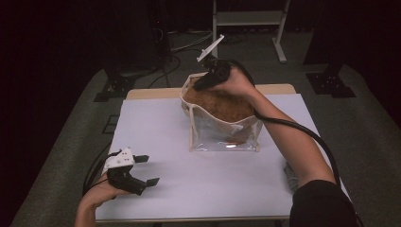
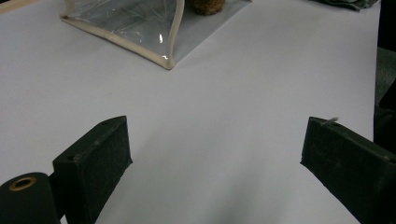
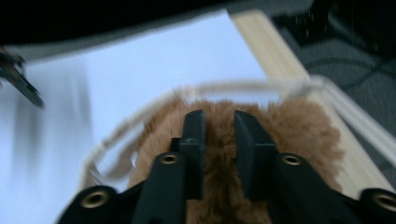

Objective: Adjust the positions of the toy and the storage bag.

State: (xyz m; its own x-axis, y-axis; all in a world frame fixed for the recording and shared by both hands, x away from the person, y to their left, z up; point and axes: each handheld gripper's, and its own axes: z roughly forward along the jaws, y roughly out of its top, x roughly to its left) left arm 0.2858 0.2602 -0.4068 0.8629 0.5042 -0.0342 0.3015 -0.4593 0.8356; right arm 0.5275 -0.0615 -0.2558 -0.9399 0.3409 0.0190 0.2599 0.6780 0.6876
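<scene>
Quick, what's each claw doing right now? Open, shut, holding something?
Left claw: open, holding nothing, over the white table.
Right claw: closed on the brown furry plush toy inside the clear plastic bag.

right gripper view blurred; brown furry thing (image 3: pixel 224 140) cut off below (claw tips buried)

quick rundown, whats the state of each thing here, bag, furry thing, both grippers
clear bag: upright on the table, top open, the furry thing inside
brown furry thing: stuffed in the bag, pinched from above
right gripper: jaws nearly closed, fur between them, at the bag's mouth
left gripper: jaws wide open, nothing between them, low over the white table, apart from the bag
</scene>
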